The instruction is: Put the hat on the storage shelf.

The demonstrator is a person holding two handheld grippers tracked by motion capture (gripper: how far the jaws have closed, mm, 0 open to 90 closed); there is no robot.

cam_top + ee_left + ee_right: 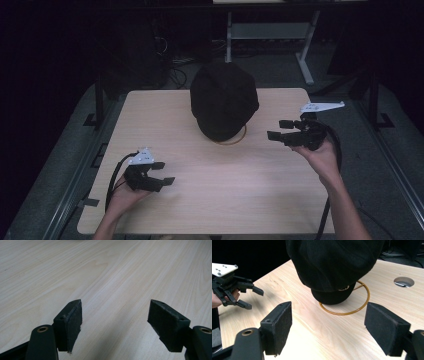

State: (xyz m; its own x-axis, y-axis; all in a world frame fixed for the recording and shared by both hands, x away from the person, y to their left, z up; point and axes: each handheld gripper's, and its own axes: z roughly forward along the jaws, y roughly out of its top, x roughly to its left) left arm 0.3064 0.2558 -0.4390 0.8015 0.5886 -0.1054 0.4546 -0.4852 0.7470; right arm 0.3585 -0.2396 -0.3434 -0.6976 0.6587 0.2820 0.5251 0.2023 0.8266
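1. Right tool (pixel 285 130): jaws spread, empty, aimed at the cap (pixel 224 100), probably to reach it.
2. Left tool (pixel 159 175): released, low over bare bench (pixel 210 200) (likely waiting).
3. Cap sits mid-bench on a wire stand (pixel 362 305), keeping its shape.

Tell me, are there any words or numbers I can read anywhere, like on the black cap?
None can be read. The black cap has a small gold mark near its brim, too small and blurred to make out. The table and both grippers carry no writing.
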